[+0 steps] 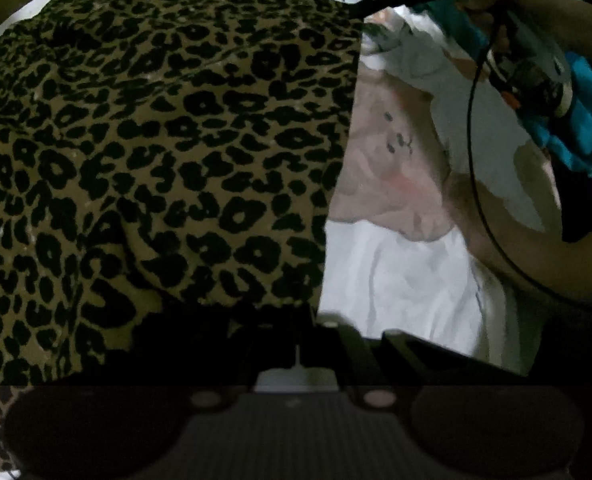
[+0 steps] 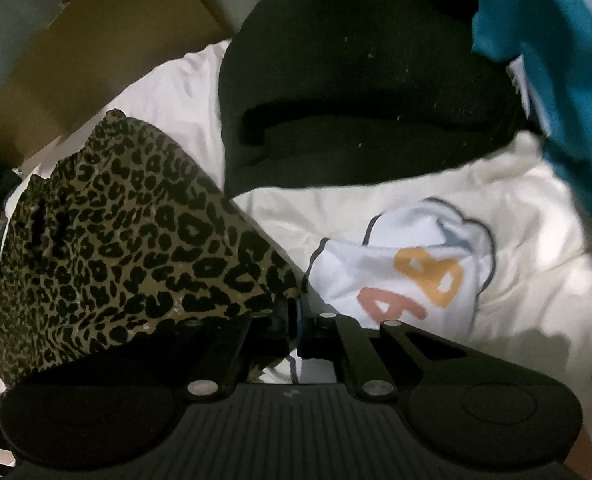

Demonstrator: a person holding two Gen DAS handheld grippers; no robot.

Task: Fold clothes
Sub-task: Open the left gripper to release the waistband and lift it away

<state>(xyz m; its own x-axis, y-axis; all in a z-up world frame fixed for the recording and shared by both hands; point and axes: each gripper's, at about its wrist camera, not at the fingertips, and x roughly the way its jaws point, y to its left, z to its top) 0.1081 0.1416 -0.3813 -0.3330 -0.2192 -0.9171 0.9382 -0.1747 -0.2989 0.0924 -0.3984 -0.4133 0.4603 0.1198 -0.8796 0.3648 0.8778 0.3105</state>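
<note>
Two claws work on one leopard-print garment (image 1: 156, 152), which is lifted and draped across the left half of both views above a white sheet (image 1: 396, 280) that covers the surface below. In the left wrist view the left claw (image 1: 296, 344) sits under the lower edge of the print cloth, its tips dark and hidden by fabric; its fingers are pressed together, and the cloth hangs straight from that spot, so it appears to pinch the garment's edge. In the right wrist view the right claw (image 2: 292, 316) has its fingers drawn tight together at the lower right corner of the same leopard-print garment (image 2: 128, 240), with the corner of the cloth caught between the tips. Just right of that claw lies a white shirt (image 2: 416, 264) printed with an orange and pink design inside a dark outline, resting on a cream cloth (image 2: 516, 240). Behind it sits a bulky black garment (image 2: 356, 92), and a teal garment (image 2: 556, 60) hangs at the upper right. In the left wrist view a pale pink cloth (image 1: 388, 168) lies beside the print fabric, and the person's bare forearm (image 1: 516, 240) crosses the right side with a thin black cable (image 1: 472, 120) running past it.
</note>
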